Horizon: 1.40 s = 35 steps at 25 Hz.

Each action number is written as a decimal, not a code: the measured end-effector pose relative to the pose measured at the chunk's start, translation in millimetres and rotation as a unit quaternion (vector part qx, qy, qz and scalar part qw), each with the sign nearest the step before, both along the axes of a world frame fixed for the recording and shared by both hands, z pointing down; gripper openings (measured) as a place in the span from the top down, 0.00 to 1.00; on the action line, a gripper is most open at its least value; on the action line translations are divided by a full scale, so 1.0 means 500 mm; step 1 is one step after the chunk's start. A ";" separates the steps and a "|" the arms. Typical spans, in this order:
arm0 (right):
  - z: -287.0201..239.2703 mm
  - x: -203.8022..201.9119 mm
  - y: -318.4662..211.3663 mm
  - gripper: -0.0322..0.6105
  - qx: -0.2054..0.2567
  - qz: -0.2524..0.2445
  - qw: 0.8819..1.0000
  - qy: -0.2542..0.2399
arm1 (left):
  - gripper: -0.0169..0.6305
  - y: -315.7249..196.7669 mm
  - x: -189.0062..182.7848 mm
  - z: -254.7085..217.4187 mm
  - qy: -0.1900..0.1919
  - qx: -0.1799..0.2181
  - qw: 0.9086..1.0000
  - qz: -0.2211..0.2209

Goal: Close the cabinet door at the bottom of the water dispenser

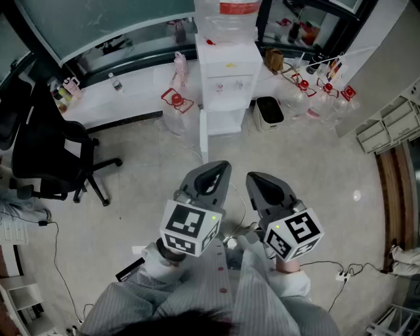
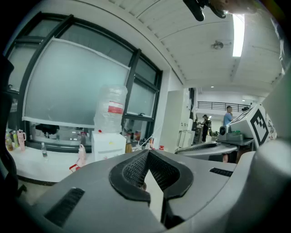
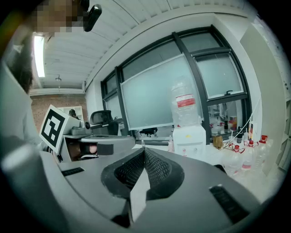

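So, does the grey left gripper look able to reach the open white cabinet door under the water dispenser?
Not from here, probably: the grey left gripper hangs well short of the white cabinet door, though mostly bare floor lies between them.

Clock set on head-view centre, fwiw:
- water dispenser [image 1: 226,79] at 12, back against ledge [image 1: 131,88], bottle [image 1: 226,16] on top
- cabinet door [image 1: 204,134] at dispenser's lower left edge, sticking out toward the person
- jug [image 1: 176,108] on floor just left of dispenser, 11
- bin [image 1: 268,111] just beside dispenser's right side, 1
- cluster of jugs [image 1: 321,98] further right along ledge, 2
- office chair [image 1: 49,157] well apart, 9
- small bottles [image 1: 65,92] on ledge behind chair, 10
- left gripper [image 1: 220,168] and right gripper [image 1: 256,178] side by side near centre, well short of dispenser
- power strip [image 1: 342,276] on floor, 4
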State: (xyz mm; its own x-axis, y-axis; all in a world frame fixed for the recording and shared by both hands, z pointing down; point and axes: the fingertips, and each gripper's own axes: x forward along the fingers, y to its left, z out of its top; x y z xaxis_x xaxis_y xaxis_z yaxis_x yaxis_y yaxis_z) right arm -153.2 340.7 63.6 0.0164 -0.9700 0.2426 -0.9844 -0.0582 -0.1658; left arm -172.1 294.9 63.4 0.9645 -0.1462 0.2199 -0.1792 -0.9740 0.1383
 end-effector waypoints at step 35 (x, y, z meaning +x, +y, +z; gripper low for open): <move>0.053 0.159 -0.185 0.93 -0.023 -0.006 0.999 -0.034 | 0.96 -0.212 0.131 0.044 -0.023 -0.013 0.999 -0.035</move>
State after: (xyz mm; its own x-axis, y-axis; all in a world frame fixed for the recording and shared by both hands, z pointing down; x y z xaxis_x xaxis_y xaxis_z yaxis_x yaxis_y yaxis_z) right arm -73.6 248.4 90.3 -0.0139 -0.9577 0.2874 -0.9716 -0.0550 -0.2303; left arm -106.4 188.8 85.3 0.9412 -0.2057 0.2682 -0.2527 -0.9552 0.1543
